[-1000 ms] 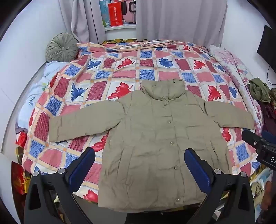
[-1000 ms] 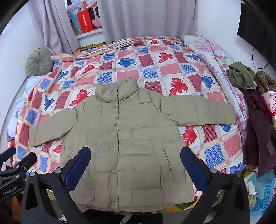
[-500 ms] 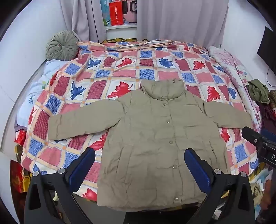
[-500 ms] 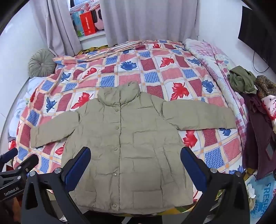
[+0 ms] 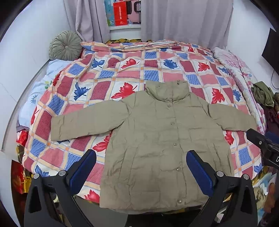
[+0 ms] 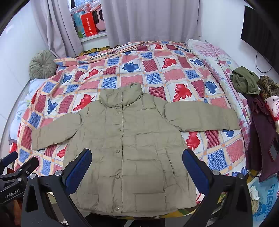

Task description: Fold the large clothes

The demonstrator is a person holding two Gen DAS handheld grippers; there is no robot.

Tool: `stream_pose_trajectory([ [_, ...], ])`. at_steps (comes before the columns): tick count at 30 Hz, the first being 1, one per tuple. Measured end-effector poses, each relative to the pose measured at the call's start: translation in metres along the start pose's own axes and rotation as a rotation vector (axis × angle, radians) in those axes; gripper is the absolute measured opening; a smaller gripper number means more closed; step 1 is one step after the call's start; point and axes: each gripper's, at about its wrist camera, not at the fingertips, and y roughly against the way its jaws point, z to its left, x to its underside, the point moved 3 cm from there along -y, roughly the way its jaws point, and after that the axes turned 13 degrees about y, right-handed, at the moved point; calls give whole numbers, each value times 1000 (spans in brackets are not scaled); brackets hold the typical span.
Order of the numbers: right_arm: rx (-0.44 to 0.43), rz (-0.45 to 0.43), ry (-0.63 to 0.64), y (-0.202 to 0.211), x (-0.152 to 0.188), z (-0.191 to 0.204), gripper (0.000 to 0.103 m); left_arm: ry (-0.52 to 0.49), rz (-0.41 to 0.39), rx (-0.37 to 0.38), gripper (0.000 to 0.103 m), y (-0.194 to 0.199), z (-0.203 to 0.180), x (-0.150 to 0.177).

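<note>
Hovering over the khaki jacket [image 5: 162,139] spread flat on the bed [image 5: 104,73], left tool [image 5: 141,167] and right tool [image 6: 137,165] both gape wide, holding nothing.

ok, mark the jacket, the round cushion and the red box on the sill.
jacket [image 5: 157,145], left wrist view, front panel beside the snaps.
round cushion [image 6: 42,64], right wrist view, centre button.
red box [image 5: 120,14], left wrist view, front face.

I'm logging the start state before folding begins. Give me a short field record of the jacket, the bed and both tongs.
garment: olive puffer jacket, flat, front up, snaps closed
sleeves: both spread outward
collar: toward the curtains
surface: leaf-patterned quilt on bed
hem: hangs over the near bed edge
left tongs: open, holding nothing
right tongs: open, holding nothing
nearby: round green cushion, clothes pile at bed's right
</note>
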Motion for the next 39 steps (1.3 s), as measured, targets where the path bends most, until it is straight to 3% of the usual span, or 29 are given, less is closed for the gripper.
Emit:
stream_pose_trajectory([
  [39,-5,-3,-1,1,-2,2,103,0,-1,-2,103,1,0,1],
])
